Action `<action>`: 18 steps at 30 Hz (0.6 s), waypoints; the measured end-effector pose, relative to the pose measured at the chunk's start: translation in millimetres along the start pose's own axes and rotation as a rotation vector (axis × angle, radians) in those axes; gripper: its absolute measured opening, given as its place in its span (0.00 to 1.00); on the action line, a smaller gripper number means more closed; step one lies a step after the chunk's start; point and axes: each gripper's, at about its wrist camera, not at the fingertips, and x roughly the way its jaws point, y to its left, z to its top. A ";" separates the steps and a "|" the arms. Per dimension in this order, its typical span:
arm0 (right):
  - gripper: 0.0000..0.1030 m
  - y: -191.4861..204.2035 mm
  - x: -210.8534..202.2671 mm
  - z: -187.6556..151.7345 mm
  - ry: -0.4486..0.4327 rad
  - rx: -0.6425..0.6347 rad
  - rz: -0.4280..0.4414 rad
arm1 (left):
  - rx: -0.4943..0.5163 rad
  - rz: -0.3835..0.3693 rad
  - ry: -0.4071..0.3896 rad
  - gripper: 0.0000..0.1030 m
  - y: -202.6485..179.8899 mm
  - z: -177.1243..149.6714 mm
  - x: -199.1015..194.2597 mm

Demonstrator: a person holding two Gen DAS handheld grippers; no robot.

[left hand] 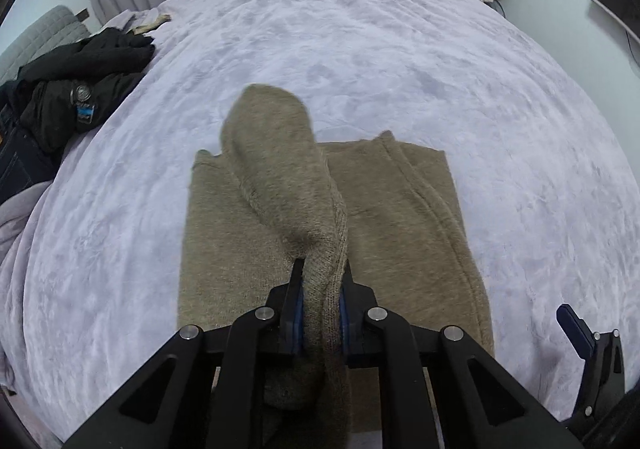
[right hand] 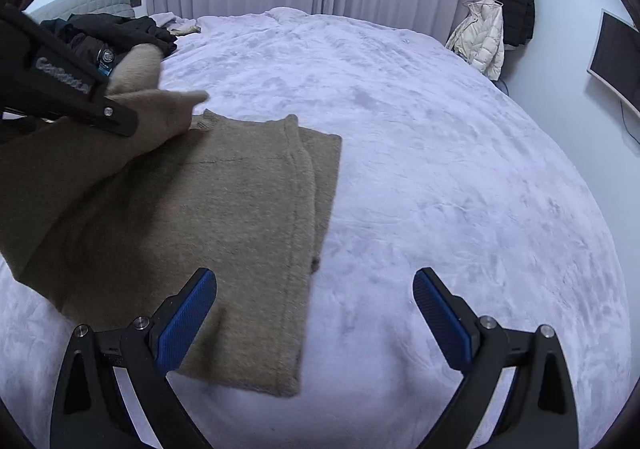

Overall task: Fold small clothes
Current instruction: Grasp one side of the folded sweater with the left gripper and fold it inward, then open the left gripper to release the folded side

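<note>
I'm looking down at a wide bed under a pale lilac fleece cover, with curtains behind it and a heap of dark clothes near the head end. A cream padded jacket hangs by the far wall.

On the cover, close to me, lies the brown knitted sweater, the piece I'm folding. Its body is flat and roughly rectangular. The side nearer my right hand looks turned in already, with a neat seam-like edge running lengthwise over a lower layer. I judge that fold done.

The other side is in progress. My left gripper has its jaws clamped on a bunched strip of the knit, what I take to be the sleeve, which is raised off the body and arches over it rather than lying down. From the right wrist view that lifted piece hangs above the sweater's far corner.

My right gripper has its jaws wide apart with nothing between them, hovering above the sweater's near edge and the bare cover beside it.

Still to do, as I read it: lay the sleeve across the body, release it, then fold the length in half. I'd put this at about midway.
</note>
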 end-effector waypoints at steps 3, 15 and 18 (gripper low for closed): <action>0.96 -19.6 2.1 -10.8 0.020 0.027 0.006 | 0.029 0.003 0.087 0.14 -34.8 -5.5 41.7; 0.96 -53.5 -21.5 -28.9 -0.024 0.093 0.147 | 0.063 -0.277 0.069 0.68 -41.2 -14.2 -15.9; 0.96 -56.8 -31.9 -28.4 -0.039 0.099 0.217 | 0.027 -0.374 0.036 0.68 -14.7 -21.7 -47.8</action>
